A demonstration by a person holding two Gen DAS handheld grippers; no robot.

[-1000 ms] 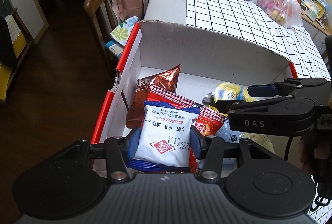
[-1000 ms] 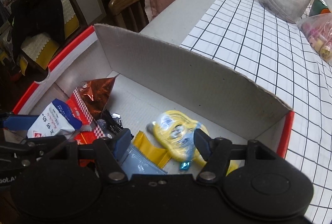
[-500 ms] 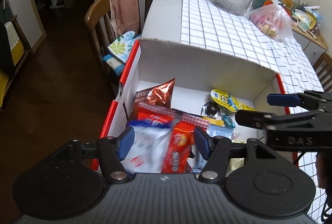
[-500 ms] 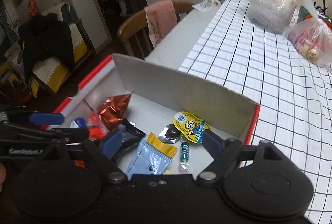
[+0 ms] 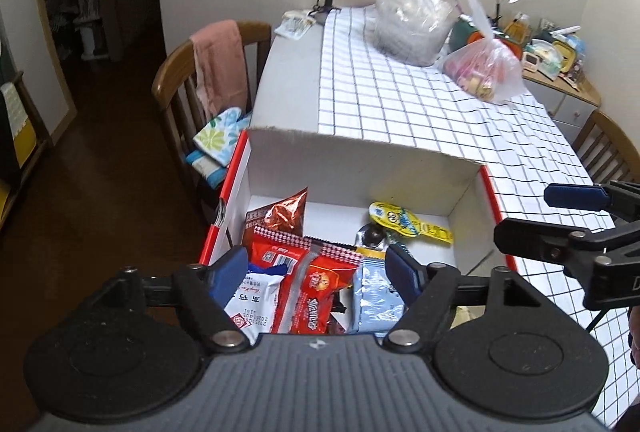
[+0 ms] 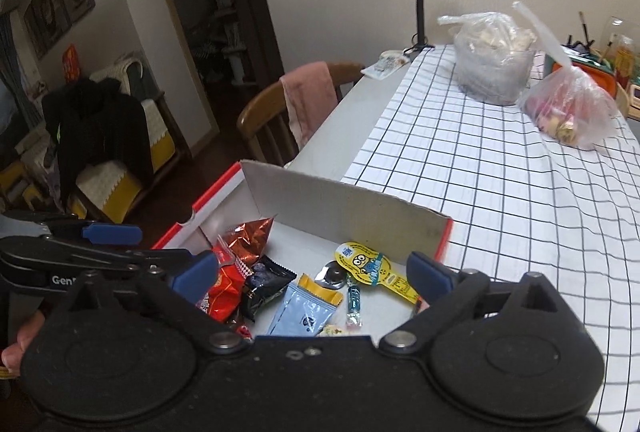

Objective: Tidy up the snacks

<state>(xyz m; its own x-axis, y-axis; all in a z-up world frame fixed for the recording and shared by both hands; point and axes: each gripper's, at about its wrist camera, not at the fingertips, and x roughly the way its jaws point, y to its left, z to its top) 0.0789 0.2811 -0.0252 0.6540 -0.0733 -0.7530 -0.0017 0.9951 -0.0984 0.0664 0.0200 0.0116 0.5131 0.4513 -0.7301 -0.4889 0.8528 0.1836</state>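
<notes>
The snack packets (image 5: pixel 308 284) lie in the white cardboard box (image 5: pixel 360 164) at the surface's near corner, already dropped in. Both the left claw (image 5: pixel 316 272) and right claw (image 6: pixel 316 278) have just been opening; they hang wide and hold nothing.

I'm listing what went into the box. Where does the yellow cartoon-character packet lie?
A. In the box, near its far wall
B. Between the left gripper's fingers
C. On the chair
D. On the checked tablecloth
A: the yellow packet lies on the floor of the box, close to its far wall.
</notes>
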